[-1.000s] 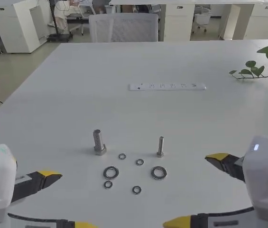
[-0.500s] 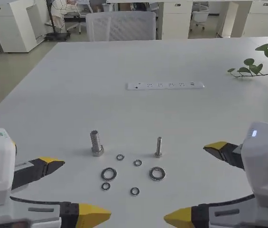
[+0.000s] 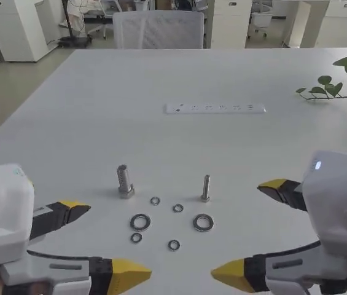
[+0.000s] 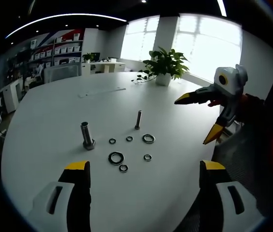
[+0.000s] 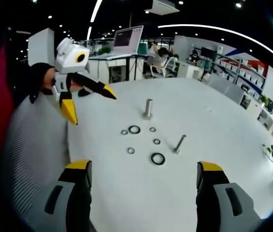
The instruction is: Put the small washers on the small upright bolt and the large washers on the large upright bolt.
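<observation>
On the white table stand a large upright bolt (image 3: pixel 124 182) (image 4: pixel 86 136) (image 5: pixel 148 108) and a small upright bolt (image 3: pixel 206 188) (image 4: pixel 138 119) (image 5: pixel 179 144). In front of them lie two large washers (image 3: pixel 140 222) (image 3: pixel 203 222) and several small washers (image 3: pixel 155 200) (image 3: pixel 174 245), all flat and loose. My left gripper (image 3: pixel 109 239) (image 4: pixel 145 165) is open at the near left, short of the washers. At the near right my right gripper (image 3: pixel 245 230) (image 5: pixel 143 166) is open too. Both are empty. Each gripper view also catches the other gripper (image 4: pixel 194 121) (image 5: pixel 92 107).
A white power strip (image 3: pixel 215 109) lies farther back on the table. A leafy plant (image 3: pixel 339 83) reaches in at the right edge. A grey chair (image 3: pixel 159 29) stands behind the far table edge, with desks and cabinets beyond.
Both grippers have come a little forward toward the washers and show more of their lower jaws. The bolts and washers lie where they were; the head camera shifted slightly.
</observation>
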Motion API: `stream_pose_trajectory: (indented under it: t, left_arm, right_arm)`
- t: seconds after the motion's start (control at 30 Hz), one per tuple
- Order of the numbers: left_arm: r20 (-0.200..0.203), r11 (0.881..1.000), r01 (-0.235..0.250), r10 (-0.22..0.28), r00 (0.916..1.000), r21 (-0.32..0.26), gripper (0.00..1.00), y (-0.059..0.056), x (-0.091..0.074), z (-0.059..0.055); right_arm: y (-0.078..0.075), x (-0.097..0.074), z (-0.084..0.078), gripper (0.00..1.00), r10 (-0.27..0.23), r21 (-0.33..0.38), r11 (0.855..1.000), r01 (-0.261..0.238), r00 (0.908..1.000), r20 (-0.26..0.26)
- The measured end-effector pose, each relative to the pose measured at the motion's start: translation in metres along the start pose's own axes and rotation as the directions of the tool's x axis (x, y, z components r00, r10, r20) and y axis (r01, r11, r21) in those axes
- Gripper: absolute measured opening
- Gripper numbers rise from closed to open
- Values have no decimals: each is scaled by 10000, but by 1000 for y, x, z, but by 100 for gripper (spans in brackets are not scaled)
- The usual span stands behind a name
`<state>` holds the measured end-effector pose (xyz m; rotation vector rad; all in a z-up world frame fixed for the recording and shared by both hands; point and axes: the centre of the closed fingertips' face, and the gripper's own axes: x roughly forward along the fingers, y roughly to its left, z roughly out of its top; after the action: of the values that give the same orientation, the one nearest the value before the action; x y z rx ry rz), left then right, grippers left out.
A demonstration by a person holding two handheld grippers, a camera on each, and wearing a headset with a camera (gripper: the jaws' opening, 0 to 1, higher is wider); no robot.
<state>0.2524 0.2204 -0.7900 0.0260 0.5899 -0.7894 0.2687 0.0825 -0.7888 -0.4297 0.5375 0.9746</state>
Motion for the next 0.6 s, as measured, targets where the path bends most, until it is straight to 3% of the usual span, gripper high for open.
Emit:
stream_pose_trajectory:
  t: [0.37, 0.6]
  left_arm:
    - [35, 10000, 52, -52, 10000, -43, 93, 0, 4, -3]
    - [-12, 9998, 158, -158, 9999, -127, 93, -1, 6, -7]
  right_arm:
    - [-15, 15, 4, 76, 209, -309, 9993, -224, 9987, -465]
    - [-21, 26, 1, 66, 419, -669, 9965, -498, 9924, -1155]
